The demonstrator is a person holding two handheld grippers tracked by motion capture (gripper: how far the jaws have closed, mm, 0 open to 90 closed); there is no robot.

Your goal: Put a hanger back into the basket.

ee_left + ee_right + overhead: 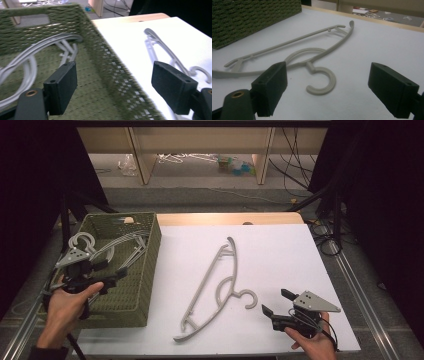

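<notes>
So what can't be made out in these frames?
- Hangers in the basket: count unclear in the high view; they overlap, and the left gripper covers part.
- Floor clutter beyond the table: too small to identify.
- Hanger on the table: the left gripper view's jaw hides its lower part.

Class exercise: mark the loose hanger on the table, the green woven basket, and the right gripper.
hanger (212, 282), high view: on its curved shoulder bar.
basket (152, 251), high view: on its right wall.
right gripper (276, 302), high view: midway between its open fingertips.
</notes>
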